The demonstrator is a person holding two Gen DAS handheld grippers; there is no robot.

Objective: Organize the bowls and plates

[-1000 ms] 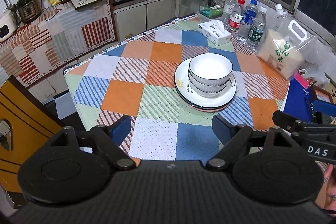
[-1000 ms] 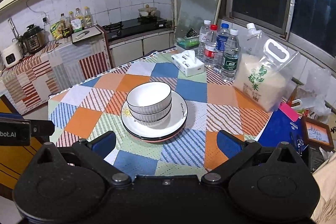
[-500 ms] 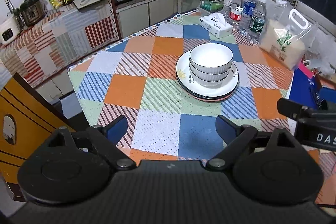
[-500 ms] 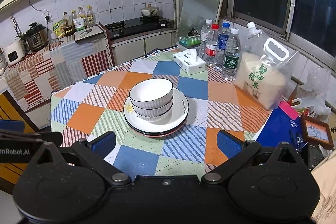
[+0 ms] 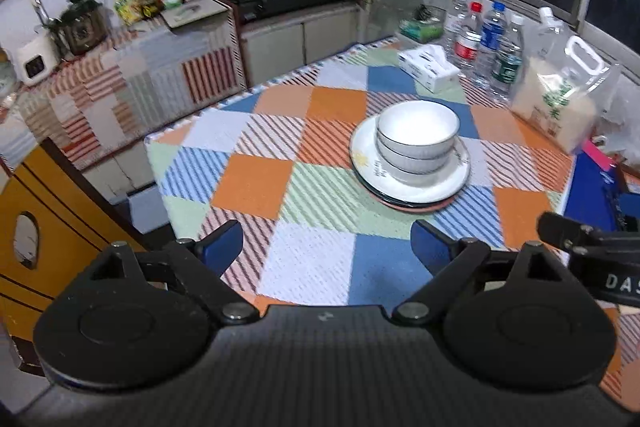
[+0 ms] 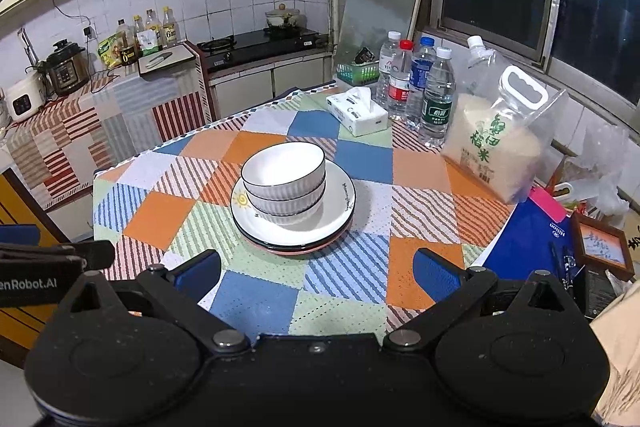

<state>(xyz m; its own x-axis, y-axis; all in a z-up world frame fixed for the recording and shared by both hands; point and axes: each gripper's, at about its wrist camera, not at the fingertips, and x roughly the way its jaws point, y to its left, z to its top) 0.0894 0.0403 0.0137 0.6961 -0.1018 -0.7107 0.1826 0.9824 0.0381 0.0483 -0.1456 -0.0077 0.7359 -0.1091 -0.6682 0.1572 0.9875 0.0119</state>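
Stacked white bowls with dark rims sit nested on a pile of plates in the middle of the patchwork tablecloth. The top plate is white with a small sun drawing. My left gripper hovers open over the near part of the table, well short of the pile, nothing between its blue pads. My right gripper is also open and empty, just in front of the plates. The right gripper's body shows at the right edge of the left wrist view.
At the table's far right stand a tissue box, several water bottles and a bag of rice. A blue folder and a small picture frame lie at the right. A wooden chair stands left of the table.
The left wrist view has drawn back and tilted up a little, so the bowls and plates look farther off. Its pads stand slightly wider apart. The right gripper has barely shifted.
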